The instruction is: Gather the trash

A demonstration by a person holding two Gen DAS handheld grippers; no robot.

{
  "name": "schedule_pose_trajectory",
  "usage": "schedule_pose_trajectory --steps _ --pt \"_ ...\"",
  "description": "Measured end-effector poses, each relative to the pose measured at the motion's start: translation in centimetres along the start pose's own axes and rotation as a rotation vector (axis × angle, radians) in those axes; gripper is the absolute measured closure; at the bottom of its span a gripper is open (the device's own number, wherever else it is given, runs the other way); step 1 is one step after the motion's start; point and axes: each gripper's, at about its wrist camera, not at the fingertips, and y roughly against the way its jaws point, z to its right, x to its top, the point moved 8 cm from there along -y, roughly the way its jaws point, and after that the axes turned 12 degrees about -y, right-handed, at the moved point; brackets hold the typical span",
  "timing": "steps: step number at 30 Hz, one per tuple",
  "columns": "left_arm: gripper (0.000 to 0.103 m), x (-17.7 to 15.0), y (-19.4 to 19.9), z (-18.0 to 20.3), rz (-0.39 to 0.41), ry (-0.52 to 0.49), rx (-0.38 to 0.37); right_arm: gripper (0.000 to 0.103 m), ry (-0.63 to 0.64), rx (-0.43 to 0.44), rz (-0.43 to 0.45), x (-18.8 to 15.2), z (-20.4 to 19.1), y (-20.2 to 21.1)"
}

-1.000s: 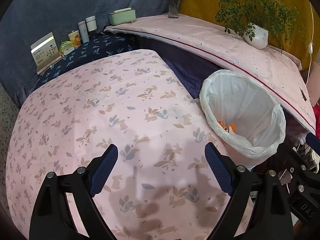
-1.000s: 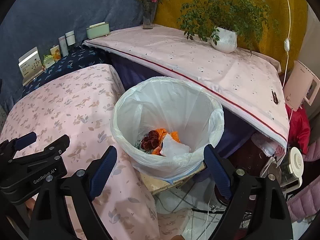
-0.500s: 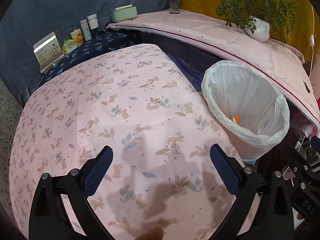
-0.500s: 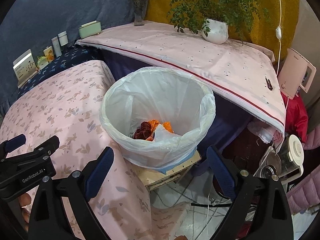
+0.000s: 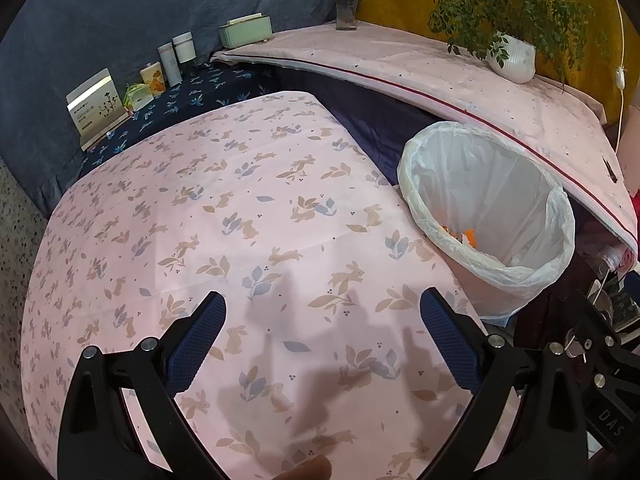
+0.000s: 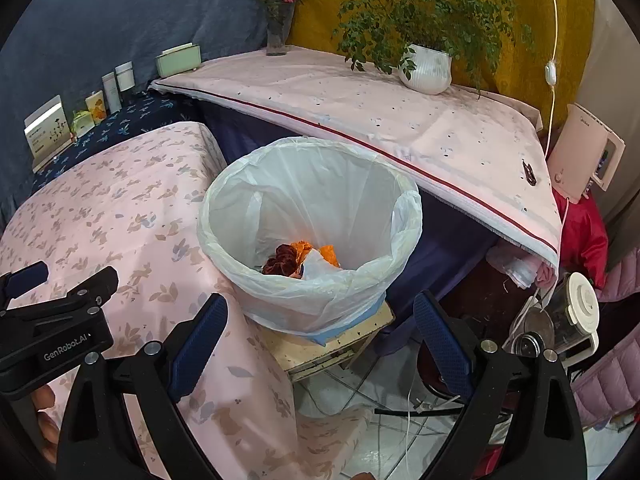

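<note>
A bin lined with a white plastic bag (image 6: 312,216) stands on a low box beside the pink rabbit-print table (image 5: 248,216). Orange, dark red and white trash (image 6: 300,258) lies at its bottom. In the left wrist view the bin (image 5: 488,204) is at the right, with orange scraps showing inside. My left gripper (image 5: 322,312) hangs open over the pink cloth, nothing between its blue pads. My right gripper (image 6: 320,320) is open just in front of the bin, holding nothing. The left gripper's body (image 6: 56,320) shows at the left edge of the right wrist view.
A pink-covered shelf (image 6: 360,112) runs behind the bin with a potted plant (image 6: 426,68) and a flower vase (image 6: 278,28). Small boxes and bottles (image 5: 160,72) line the far dark-blue cloth. Cables, a kettle (image 6: 568,316) and a pink appliance (image 6: 588,152) crowd the floor at right.
The left jaws have spread a little wider. Both views have drawn back slightly, so the bin sits a bit farther from each gripper.
</note>
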Motion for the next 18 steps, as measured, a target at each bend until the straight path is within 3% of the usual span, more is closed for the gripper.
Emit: schedule_pose_trajectory --steps 18 --pt "0.010 3.0 2.9 0.1 0.014 0.010 -0.021 0.013 0.035 -0.017 0.004 3.2 -0.7 3.3"
